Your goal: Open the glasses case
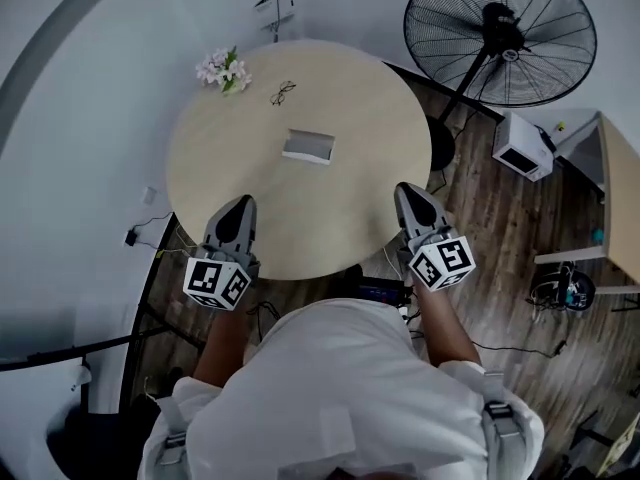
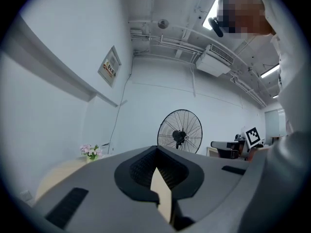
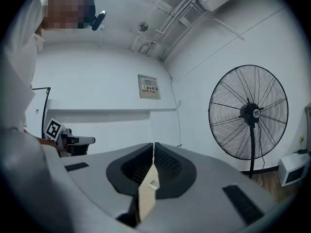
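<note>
White shirt (image 1: pixel 340 398) nearest; left gripper (image 1: pixel 240 206) at seven o'clock, right gripper (image 1: pixel 408 192) at five, both pinched shut, empty. Glasses case (image 1: pixel 308 146) lies at twelve on the table (image 1: pixel 220 173), untouched. Looks like the approach step, and the jaws must part next.

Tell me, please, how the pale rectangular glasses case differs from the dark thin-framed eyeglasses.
The pale rectangular glasses case is a solid block and larger; the dark thin-framed eyeglasses are a slight outline and smaller. The case lies near the middle of the round beige table; the eyeglasses lie nearer its far edge. Both rest on the table, untouched.
</note>
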### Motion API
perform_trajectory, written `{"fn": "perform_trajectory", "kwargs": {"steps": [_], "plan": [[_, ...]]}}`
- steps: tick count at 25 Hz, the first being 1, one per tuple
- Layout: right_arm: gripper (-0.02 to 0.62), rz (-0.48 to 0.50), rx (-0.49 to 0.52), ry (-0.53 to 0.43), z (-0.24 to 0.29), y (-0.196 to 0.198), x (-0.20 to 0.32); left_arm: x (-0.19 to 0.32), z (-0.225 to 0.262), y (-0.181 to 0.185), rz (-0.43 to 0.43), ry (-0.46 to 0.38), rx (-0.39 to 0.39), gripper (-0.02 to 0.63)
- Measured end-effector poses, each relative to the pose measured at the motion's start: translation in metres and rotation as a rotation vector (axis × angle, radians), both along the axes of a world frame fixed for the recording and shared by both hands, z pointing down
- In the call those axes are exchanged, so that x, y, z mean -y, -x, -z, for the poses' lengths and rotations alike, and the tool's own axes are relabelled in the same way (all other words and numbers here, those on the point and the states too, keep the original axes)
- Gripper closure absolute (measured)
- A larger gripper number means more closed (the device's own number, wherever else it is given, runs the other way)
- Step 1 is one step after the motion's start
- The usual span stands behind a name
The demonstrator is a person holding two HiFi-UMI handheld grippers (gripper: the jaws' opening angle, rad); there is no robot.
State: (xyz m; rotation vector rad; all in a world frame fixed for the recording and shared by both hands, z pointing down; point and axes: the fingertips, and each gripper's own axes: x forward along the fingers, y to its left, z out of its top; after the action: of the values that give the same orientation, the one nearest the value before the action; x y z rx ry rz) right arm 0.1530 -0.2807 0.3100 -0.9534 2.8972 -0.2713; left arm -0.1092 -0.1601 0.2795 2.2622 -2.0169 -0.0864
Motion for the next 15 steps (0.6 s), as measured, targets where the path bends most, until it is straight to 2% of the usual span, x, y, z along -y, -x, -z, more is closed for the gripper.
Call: {"fn": "perform_trajectory", "kwargs": {"steps": [6, 15], "plan": [[0.568, -0.031, 0.0, 0.002, -0.001, 0.004, -0.073, -0.071, -0.006, 0.003, -0.028, -0.007, -0.017, 0.595], [0.568, -0.021, -0.012, 0.036, -0.015, 0.01, -0.191, -0.179, -0.02, -0.001, -0.055, 0.008, -0.007, 0.595]]}}
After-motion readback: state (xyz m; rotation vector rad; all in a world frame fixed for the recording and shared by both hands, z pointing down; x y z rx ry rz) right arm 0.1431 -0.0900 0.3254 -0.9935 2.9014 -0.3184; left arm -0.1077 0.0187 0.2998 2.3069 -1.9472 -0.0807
